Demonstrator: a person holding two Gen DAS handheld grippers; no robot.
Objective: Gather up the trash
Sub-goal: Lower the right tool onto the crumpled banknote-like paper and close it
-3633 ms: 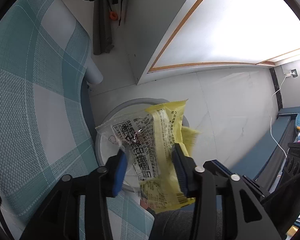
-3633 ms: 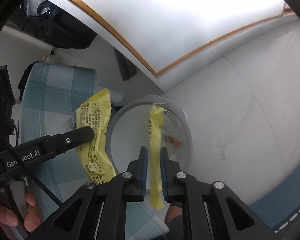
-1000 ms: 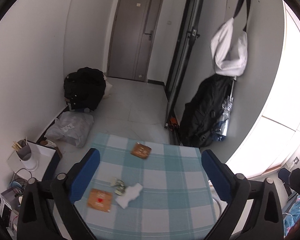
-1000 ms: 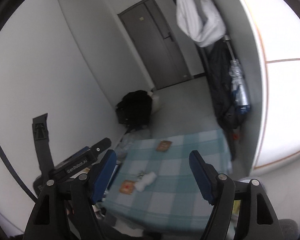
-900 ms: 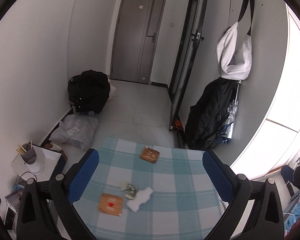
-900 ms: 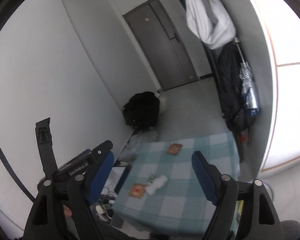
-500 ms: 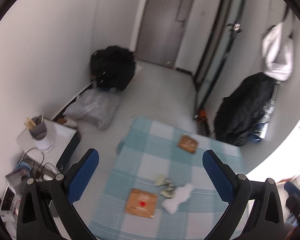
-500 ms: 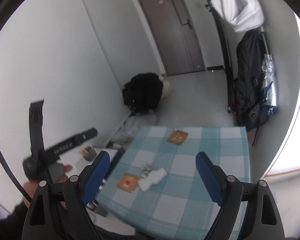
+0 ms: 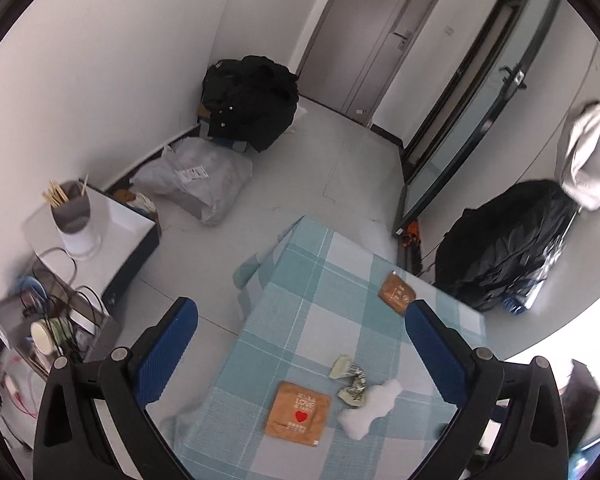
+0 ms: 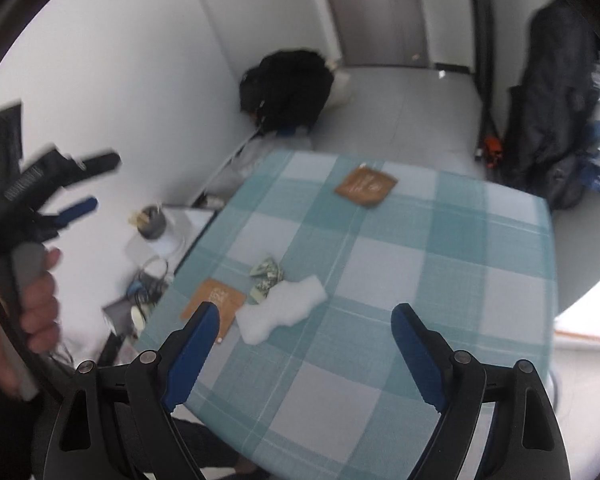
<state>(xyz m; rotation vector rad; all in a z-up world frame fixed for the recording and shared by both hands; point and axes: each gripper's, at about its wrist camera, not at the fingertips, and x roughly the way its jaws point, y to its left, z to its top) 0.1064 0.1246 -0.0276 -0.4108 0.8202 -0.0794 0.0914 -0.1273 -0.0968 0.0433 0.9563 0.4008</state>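
1. The trash sits in a small cluster on the checked table (image 10: 440,264): a white crumpled tissue (image 10: 280,314), a crushed greenish foil wrapper (image 10: 266,276) touching its upper-left end, and a brown sachet with a red heart (image 9: 298,414) just to the left of both. In the right wrist view the cluster lies left of centre; in the left wrist view it is low and right of centre.
2. A second brown sachet (image 10: 366,188) lies well apart, toward the far edge of the table, in the upper middle of the right wrist view.
3. The key relation: the tissue lies ahead of and below the right tongs (image 10: 304,354), closer to their left finger, with its long axis running diagonally from lower left to upper right of that frame. The tongs' gap spans roughly left to right, so it looks as though a small wrist roll would be needed to close across the tissue's narrow width.
4. The right tongs are spread wide with nothing between the blue pads (image 10: 192,350).
5. The left tongs (image 9: 302,356) are also wide apart and empty; the heart sachet and wrapper lie between their fingers in the frame, but on the table beyond them.
6. Judging by apparent size, the right tongs seem nearer the tissue, though the right wrist view is blurred.
7. The left tongs also appear at the left edge of the right wrist view, held by a hand (image 10: 32,304).
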